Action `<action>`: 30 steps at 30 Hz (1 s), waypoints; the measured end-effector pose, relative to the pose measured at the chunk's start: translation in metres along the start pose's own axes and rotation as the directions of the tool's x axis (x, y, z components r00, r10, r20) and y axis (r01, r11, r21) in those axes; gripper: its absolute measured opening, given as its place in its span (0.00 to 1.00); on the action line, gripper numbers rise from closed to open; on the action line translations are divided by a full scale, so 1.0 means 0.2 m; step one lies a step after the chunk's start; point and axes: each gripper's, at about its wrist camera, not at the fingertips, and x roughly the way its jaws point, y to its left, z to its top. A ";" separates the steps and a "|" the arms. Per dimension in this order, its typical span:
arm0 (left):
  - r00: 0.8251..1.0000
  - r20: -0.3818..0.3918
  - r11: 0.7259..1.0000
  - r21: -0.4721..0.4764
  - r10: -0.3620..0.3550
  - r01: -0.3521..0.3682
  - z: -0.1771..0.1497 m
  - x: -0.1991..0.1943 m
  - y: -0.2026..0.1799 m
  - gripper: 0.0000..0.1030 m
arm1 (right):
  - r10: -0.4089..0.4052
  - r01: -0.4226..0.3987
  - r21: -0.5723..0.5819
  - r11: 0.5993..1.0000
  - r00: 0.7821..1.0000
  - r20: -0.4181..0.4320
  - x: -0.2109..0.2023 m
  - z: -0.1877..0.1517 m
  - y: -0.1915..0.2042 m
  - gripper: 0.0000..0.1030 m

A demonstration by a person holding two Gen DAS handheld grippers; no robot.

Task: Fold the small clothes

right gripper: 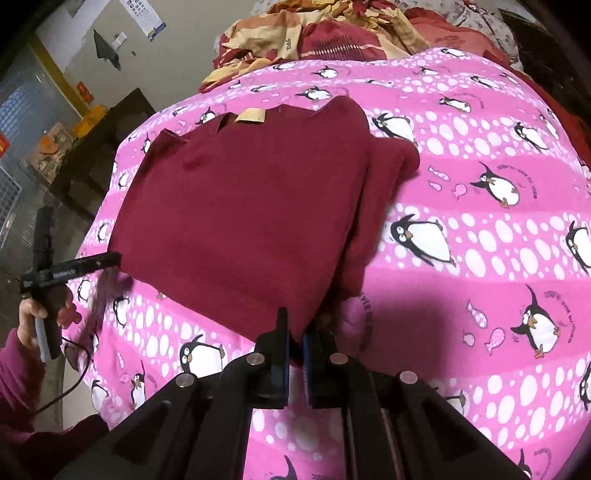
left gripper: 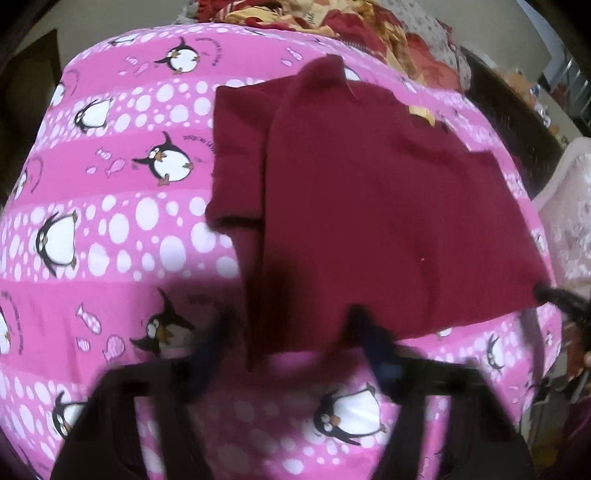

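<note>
A dark red garment [left gripper: 369, 203] [right gripper: 240, 206] lies flat on the pink penguin sheet [left gripper: 110, 184] [right gripper: 480, 258], one side folded over, a tan label [right gripper: 251, 115] at its far neck edge. In the left wrist view my left gripper [left gripper: 291, 332] is blurred, its fingers [left gripper: 218, 332] standing apart on either side of the near hem corner, with sheet showing between them. The right wrist view shows my right gripper [right gripper: 297, 343] shut on the other near hem corner, which runs down between its pads. Its dark tip [left gripper: 543, 293] also shows at that corner in the left view.
Crumpled red and yellow bedding [right gripper: 332, 29] [left gripper: 332, 18] is heaped at the far end of the bed. A dark cabinet [right gripper: 99, 147] stands beyond the bed's edge. A person's hand [right gripper: 29, 314] in a purple sleeve holds the left gripper. White lacy cloth [left gripper: 569, 206] hangs beside the bed.
</note>
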 end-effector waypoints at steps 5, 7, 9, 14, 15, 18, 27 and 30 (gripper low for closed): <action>0.999 -0.015 0.998 -0.052 -0.030 0.030 0.00 -0.01 0.07 0.22 | 0.013 -0.013 0.001 1.000 0.999 -0.050 0.01 -0.01 -0.03 0.07; 1.000 -0.013 0.997 -0.074 -0.022 0.021 -0.01 -0.03 0.10 0.31 | -0.007 0.008 0.011 1.000 0.995 -0.098 0.03 -0.03 -0.03 0.16; 1.000 0.007 0.996 -0.085 0.011 -0.010 -0.03 -0.06 0.11 0.41 | 0.002 -0.003 -0.019 1.000 0.997 -0.078 -0.04 -0.03 0.01 0.18; 0.994 0.063 0.994 -0.067 0.094 -0.090 -0.02 -0.12 0.09 0.52 | 0.060 -0.058 -0.087 0.995 0.998 0.027 -0.19 0.13 0.18 0.19; 0.992 0.072 0.993 -0.066 0.100 -0.095 -0.02 -0.13 0.08 0.53 | 0.080 -0.077 -0.096 0.992 0.996 0.035 -0.17 0.17 0.22 0.19; 0.987 0.084 0.989 -0.073 0.138 -0.132 -0.01 -0.12 0.06 0.56 | 0.063 -0.058 -0.140 0.988 0.997 0.036 -0.03 0.29 0.37 0.19; 0.976 0.105 0.981 -0.052 0.191 -0.186 0.01 -0.08 0.00 0.63 | 0.046 -0.048 -0.203 0.978 0.999 -0.018 0.47 0.57 0.71 0.19; 0.977 0.098 0.981 -0.060 0.189 -0.184 0.02 -0.06 0.01 0.63 | 0.066 -0.066 -0.226 0.972 0.998 -0.008 0.57 0.67 0.82 0.19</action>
